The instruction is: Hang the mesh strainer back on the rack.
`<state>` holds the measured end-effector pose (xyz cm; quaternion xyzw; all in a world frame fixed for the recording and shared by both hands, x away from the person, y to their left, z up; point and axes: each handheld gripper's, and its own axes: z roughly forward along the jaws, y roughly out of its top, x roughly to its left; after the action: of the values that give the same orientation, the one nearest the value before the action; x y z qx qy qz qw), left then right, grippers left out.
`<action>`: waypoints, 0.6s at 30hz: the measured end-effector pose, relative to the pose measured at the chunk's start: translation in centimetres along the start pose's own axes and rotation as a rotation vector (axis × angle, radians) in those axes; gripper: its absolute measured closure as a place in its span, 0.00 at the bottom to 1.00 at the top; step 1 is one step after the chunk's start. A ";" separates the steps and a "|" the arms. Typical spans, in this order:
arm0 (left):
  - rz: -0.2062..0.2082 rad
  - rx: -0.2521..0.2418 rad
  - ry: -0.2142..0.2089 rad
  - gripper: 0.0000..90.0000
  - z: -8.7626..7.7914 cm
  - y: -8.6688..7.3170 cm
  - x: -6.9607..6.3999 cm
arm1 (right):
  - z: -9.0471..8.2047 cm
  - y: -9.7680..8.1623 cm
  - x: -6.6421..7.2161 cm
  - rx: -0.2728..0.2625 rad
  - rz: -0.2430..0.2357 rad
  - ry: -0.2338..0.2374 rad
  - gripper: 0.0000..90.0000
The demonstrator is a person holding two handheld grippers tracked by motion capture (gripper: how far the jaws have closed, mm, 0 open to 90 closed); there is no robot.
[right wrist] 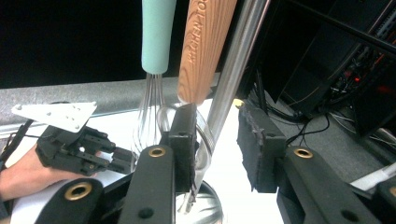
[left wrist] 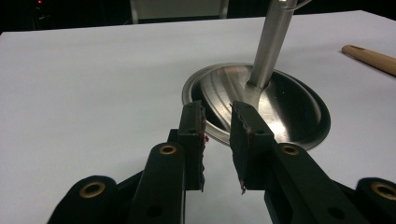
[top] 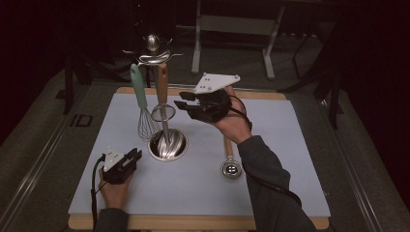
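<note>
Lowest in the high view, the left hand-held gripper [top: 134, 155] rests part-open and empty beside the rack base [top: 168, 144]. The right hand-held gripper [top: 182, 99], jaws apart, empty, is kept clear of the hanging wooden-handled utensil [top: 162, 87] at upper centre.

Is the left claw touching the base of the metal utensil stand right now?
Apart. The left gripper view shows the left claw open, with white mat visible between its tips and the stand base.
</note>
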<state>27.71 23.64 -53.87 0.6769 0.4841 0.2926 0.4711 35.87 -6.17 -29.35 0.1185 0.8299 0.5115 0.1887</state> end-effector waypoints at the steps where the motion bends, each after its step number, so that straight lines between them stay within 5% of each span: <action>1: -0.003 -0.002 0.001 0.83 0.0 0.0 0.0 | -0.1 0.0 0.0 0.000 -0.004 0.001 0.75; 18: -0.006 -0.001 0.002 0.83 0.0 0.0 0.0 | -0.9 -1.2 -0.6 0.054 -0.023 0.009 0.82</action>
<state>27.74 23.64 -53.88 0.6751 0.4863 0.2919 0.4717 36.03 -7.72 -29.96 0.1115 0.8455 0.4873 0.1876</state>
